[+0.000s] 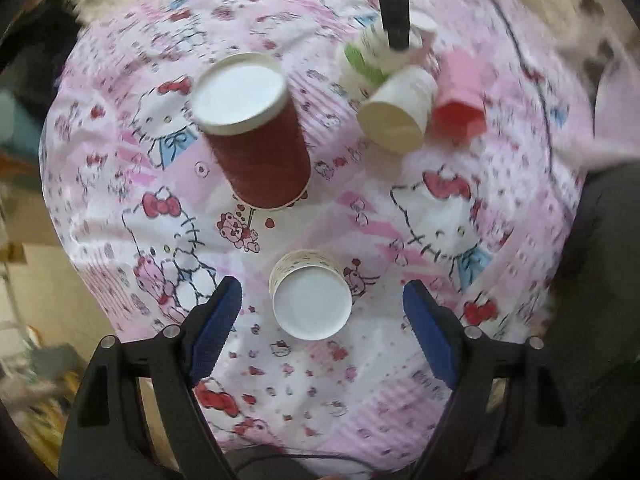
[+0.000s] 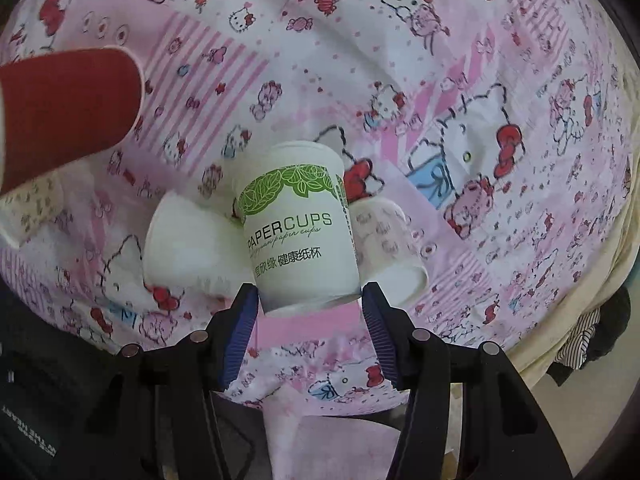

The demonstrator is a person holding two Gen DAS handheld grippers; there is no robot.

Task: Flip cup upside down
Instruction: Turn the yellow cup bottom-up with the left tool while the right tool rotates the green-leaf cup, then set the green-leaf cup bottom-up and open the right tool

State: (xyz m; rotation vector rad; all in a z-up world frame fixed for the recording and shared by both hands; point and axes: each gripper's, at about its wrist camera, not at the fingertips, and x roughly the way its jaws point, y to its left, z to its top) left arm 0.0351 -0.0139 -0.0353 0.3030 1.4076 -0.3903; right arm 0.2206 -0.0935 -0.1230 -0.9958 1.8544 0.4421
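**Right gripper clamped on the green-leaf paper cup amid a crowded cluster**

A pink cartoon-cat tablecloth (image 1: pixel 440 208) covers the table. Well toward its far edge, seen from the left wrist, several cups crowd together: a plain white cup (image 1: pixel 398 110) lying on its side with its mouth facing the camera, a pink cup (image 1: pixel 460 96) just beside it on the right, also tipped, and behind them the green-leaf paper cup (image 1: pixel 362 60) with a dark gripper finger (image 1: pixel 394 4) reaching down onto it. A tall dark-red cup (image 1: pixel 256 140) stands upside down nearer the table's left edge, its white base up. A small patterned cup (image 1: pixel 310 298) stands inverted close to the near edge, between the fingers of the left gripper (image 1: pixel 322 308) but touching neither; those blue-padded jaws are spread wide, hovering above the cloth.

From the right wrist view, the right gripper (image 2: pixel 310 296) pinches the green-leaf paper cup (image 2: pixel 298 236) near one end, pads pressed against both sides. The cup is printed "PAPER CUPS" and leans slightly left. It is hemmed in: a white cup (image 2: pixel 184 244) lies touching it on the left, and a faintly patterned white cup (image 2: pixel 386 240) lies against it on the right. The pink cup (image 2: pixel 316 340) sits under the gripper, between the fingers and the camera. The dark-red cup (image 2: pixel 68 116) fills the left edge of that view, apart from the cluster.

Both grippers point down and forward over the table.
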